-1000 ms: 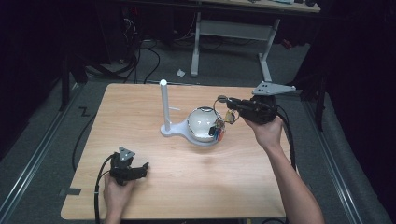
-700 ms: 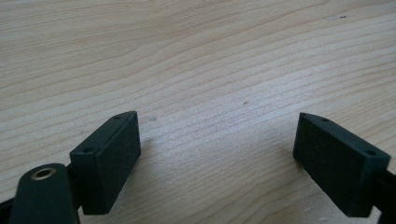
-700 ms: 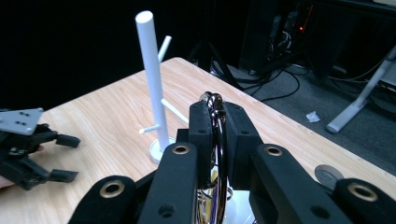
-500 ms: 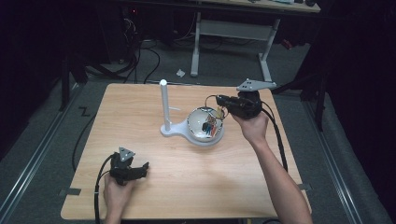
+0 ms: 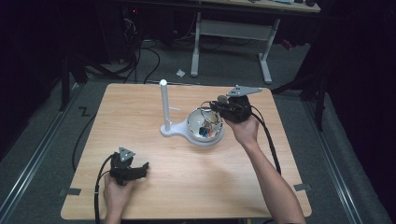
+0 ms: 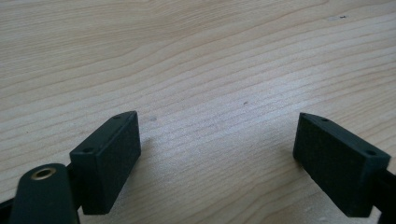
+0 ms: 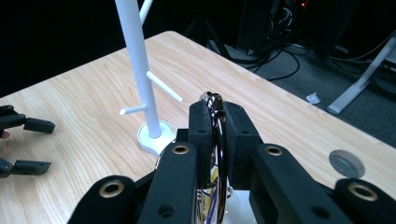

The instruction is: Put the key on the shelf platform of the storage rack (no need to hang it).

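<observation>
Since the earlier frame my right tool (image 5: pixel 215 108) has slid left over the white bowl (image 5: pixel 192 122) at frame centre, pinching a metal ring (image 7: pixel 216 122) on edge. Its peg stand (image 7: pixel 135 56) rises upper left of it, nearer this hand; my left tool (image 6: pixel 219 154), spread, rests on the bench (image 5: pixel 140 107)

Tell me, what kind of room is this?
Probably a lab or workshop for recording tests. A bare wooden table stands on grey carpet, black cables trail over the floor behind it, and a person holds a wired gripper in each hand: the left gripper and the right gripper.
</observation>
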Action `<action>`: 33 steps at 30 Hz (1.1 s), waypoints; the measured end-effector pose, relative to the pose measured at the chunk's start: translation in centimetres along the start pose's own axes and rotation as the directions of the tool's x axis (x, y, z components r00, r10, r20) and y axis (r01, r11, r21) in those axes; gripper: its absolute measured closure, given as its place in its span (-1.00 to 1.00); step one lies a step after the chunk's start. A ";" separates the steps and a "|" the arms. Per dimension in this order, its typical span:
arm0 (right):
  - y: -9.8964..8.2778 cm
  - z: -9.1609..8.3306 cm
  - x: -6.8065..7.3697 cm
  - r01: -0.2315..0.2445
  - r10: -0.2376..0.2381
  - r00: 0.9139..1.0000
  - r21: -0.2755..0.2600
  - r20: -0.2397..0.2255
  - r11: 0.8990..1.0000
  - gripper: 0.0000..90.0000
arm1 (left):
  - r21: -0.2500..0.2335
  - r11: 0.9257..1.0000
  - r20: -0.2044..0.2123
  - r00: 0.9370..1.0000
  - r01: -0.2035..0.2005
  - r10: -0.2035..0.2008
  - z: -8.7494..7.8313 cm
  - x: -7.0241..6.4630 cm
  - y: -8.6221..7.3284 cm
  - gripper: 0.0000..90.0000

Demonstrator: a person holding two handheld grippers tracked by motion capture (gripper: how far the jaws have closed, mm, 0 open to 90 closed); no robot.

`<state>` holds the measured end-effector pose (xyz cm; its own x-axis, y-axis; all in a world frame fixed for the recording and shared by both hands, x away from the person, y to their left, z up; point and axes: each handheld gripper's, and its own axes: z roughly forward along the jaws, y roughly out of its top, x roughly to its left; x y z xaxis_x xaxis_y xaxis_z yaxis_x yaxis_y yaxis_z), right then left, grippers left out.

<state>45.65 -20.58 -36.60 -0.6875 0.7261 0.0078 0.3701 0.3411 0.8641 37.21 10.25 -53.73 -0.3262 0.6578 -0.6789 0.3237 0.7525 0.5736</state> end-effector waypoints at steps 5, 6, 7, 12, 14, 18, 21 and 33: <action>-0.6 0.6 0.0 -0.006 0.006 1.000 0.010 -0.008 1.000 0.84 | 0.002 1.000 0.000 1.000 0.006 -0.006 0.0 0.0 0.0 -0.66; -0.7 0.7 0.0 -0.010 0.010 1.000 0.009 -0.012 1.000 0.84 | 0.003 1.000 0.001 1.000 0.006 -0.006 0.0 0.0 0.0 -0.66; -0.8 0.8 -0.1 -0.013 0.013 1.000 0.009 -0.017 1.000 0.84 | 0.002 1.000 0.000 1.000 0.006 -0.006 0.0 0.0 0.0 -0.66; -1.6 1.5 -0.3 -0.023 0.023 1.000 0.027 -0.018 0.999 0.84 | 0.002 1.000 0.000 1.000 0.007 -0.007 0.0 -0.1 0.0 -0.66; -1.7 1.6 -0.3 -0.022 0.023 1.000 0.032 -0.017 0.999 0.84 | 0.002 1.000 0.000 1.000 0.007 -0.007 0.0 0.0 0.0 -0.66; -2.2 2.2 -0.2 -0.022 0.023 1.000 0.046 -0.021 0.999 0.84 | 0.002 1.000 0.000 1.000 0.007 -0.007 0.0 -0.1 0.0 -0.66; -2.7 2.8 0.1 -0.018 0.020 0.999 0.066 -0.029 0.998 0.84 | 0.002 1.000 0.000 1.000 0.006 -0.006 0.0 0.0 0.0 -0.66; -3.5 3.6 -0.4 -0.042 0.043 0.999 0.081 -0.007 0.996 0.83 | 0.002 1.000 -0.001 1.000 0.007 -0.007 0.0 -0.1 0.0 -0.66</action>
<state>46.92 -19.92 -41.45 -0.6756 0.7357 0.0482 0.4478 0.3575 0.8196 37.21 10.20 -53.70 -0.3290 0.6526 -0.6826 0.3230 0.7570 0.5681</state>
